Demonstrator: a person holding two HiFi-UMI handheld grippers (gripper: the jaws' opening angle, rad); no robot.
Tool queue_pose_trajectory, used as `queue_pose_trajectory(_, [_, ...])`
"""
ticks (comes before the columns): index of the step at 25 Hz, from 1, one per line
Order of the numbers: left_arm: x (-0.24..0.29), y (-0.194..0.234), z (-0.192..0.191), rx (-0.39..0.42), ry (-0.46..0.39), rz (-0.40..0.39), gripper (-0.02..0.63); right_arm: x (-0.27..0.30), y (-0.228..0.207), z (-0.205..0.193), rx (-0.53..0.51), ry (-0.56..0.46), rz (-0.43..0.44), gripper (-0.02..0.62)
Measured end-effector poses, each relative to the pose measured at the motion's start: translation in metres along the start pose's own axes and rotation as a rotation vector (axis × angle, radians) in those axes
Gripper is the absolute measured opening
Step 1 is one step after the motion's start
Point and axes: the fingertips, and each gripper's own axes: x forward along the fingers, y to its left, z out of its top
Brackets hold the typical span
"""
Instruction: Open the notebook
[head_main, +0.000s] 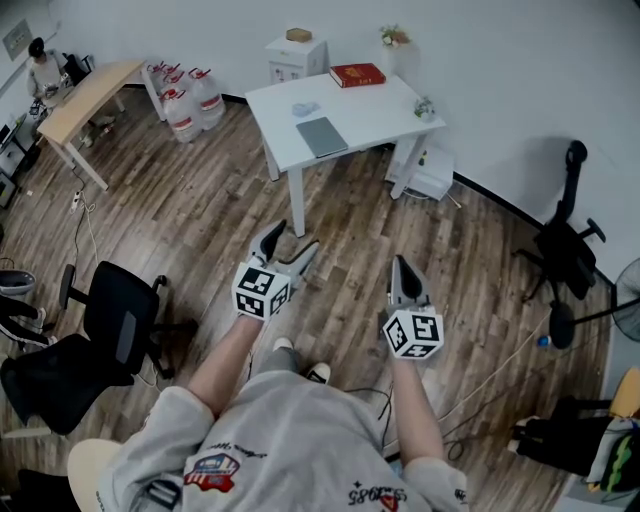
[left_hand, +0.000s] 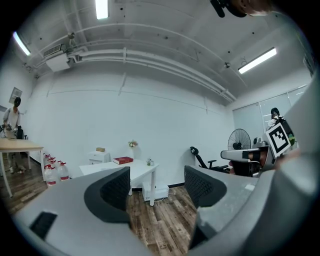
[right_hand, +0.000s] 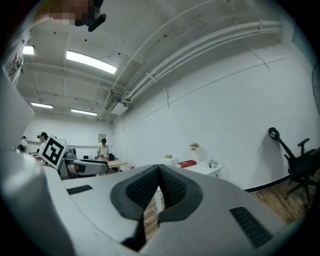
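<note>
Notebook (head_main: 322, 137): grey, closed, lying flat near the front edge of the worktop; well apart from both grippers.
Worktop (head_main: 378, 112): white, four-legged, set close to the far wall.
Red book (head_main: 357, 75): flat at the back of the worktop, well apart from the notebook.
Small plant (head_main: 425, 108): at the right-hand corner of the worktop.
Left gripper (head_main: 295, 240): held over the wooden floor (head_main: 200, 215), pointing toward the worktop.
Left fingers (left_hand: 117, 192): wide apart; nothing between them, only floor and the worktop beyond.
Right gripper (head_main: 402, 265): beside the left one, over the floor, also pointing ahead.
Right fingers (right_hand: 142, 190): pressed together, holding nothing.
Water bottles (head_main: 185, 100): a cluster on the floor by the wall, left of the worktop.
Wooden desk (head_main: 85, 100): far left, with a person (head_main: 45, 68) at its end.
Black office chair (head_main: 110, 320): on the floor to the left of the left gripper.
Second black chair (head_main: 565, 240): at the right, near the wall.
</note>
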Motion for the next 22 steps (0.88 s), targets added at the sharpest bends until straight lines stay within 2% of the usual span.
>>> queue_pose_trajectory(6, [0.016,-0.005,-0.003,0.002,0.014,0.021,0.321,-0.002,-0.027,0.001,0.017,0.002,-0.020,-0.008])
queue_pose_trajectory(12, [0.046,0.002,0.000,0.000,0.027,0.027,0.320,0.018,-0.050,0.004,0.015,0.011,-0.016,-0.008])
queue_pose_trajectory(22, [0.142,0.033,-0.005,0.005,0.056,-0.008,0.318,0.091,-0.102,-0.004,0.023,0.035,-0.029,-0.008])
